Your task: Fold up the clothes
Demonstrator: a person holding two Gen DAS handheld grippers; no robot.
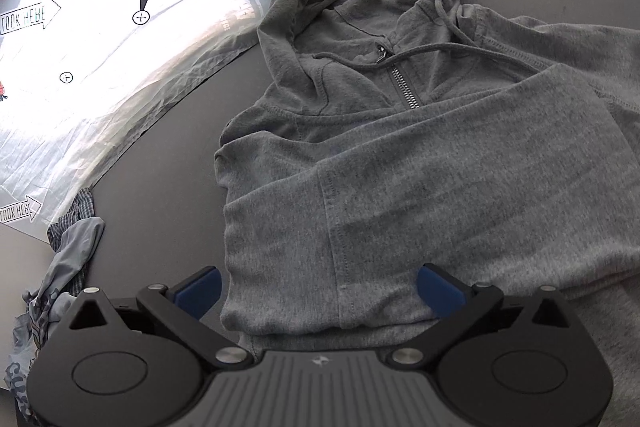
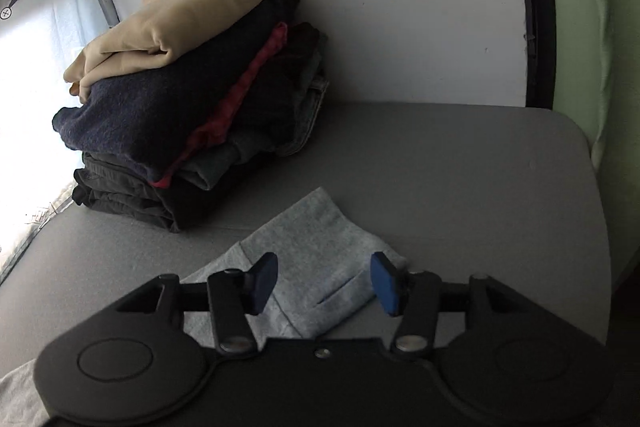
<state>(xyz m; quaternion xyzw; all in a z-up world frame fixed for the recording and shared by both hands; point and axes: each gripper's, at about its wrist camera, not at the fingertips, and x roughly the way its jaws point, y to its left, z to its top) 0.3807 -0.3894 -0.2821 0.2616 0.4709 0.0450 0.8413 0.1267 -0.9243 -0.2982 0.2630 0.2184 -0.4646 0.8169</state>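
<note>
A grey zip hoodie (image 1: 400, 155) lies flat on the grey table (image 1: 168, 155), hood toward the far side, with one sleeve folded across its chest. My left gripper (image 1: 318, 291) is open, its blue pads on either side of the sleeve cuff (image 1: 280, 259) just above the cloth. In the right wrist view my right gripper (image 2: 324, 283) is open over a light grey sleeve end (image 2: 316, 259) that lies on the table (image 2: 460, 187). Neither gripper holds anything.
A stack of folded clothes (image 2: 192, 99), tan on top, stands against the white wall at the table's back left. Crumpled checked and grey garments (image 1: 64, 267) lie at the left. Printed bedding (image 1: 120, 7) with carrots borders the table. The table's right edge (image 2: 596, 227) is rounded.
</note>
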